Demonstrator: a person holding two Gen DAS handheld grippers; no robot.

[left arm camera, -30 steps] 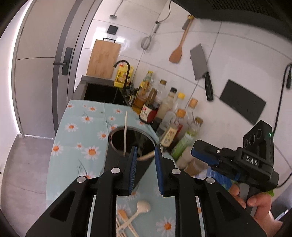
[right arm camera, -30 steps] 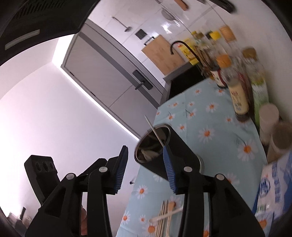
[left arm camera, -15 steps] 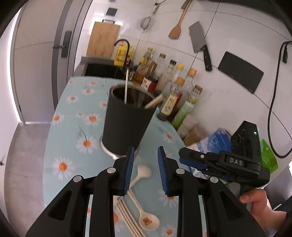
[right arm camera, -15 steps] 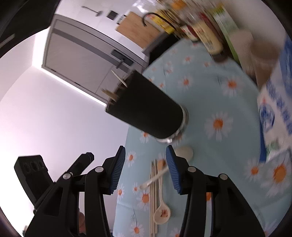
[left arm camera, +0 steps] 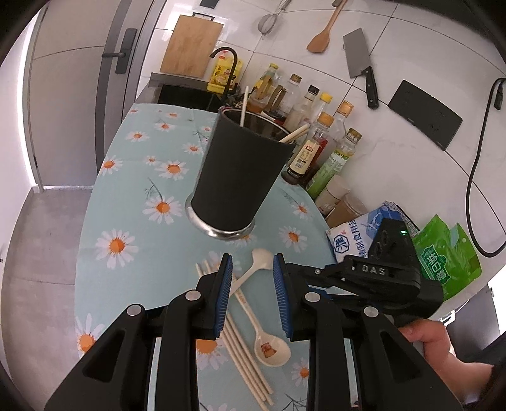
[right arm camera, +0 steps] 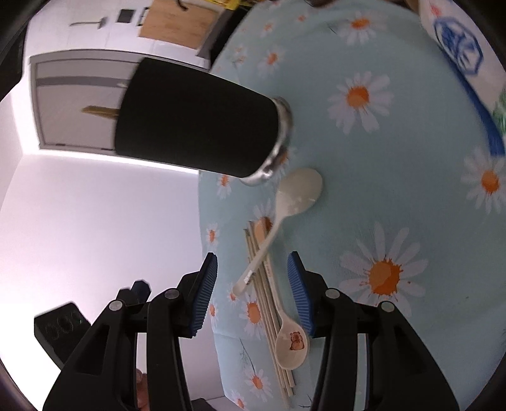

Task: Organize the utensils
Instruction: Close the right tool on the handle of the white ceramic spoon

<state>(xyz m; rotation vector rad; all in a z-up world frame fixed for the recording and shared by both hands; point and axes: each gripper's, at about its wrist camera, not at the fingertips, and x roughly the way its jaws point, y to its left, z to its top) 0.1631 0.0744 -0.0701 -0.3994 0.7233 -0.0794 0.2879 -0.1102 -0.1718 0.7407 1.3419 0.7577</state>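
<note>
Two spoons (left arm camera: 256, 311) — perhaps four chopsticks (left arm camera: 243, 357) — one holder (left arm camera: 243, 172)

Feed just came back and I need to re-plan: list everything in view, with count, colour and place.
utensil holder: one, black, silver base, upright on the cloth; sticks poking out
spoons: two, cream, crossed before the holder; plain one, bear-print one
chopsticks: several, pale wood, under the spoons
tablecloth: one, light blue, daisies
bottles: many, mixed colours, along the wall
salt bag: one, white and blue, right edge
green bag: one, beside it
cleaver, spatula, strainer: one each, on the wall
cutting board: one, wood, behind the sink
left claw: open, empty, above the spoons
right claw: open, empty, over the spoon handles
</note>
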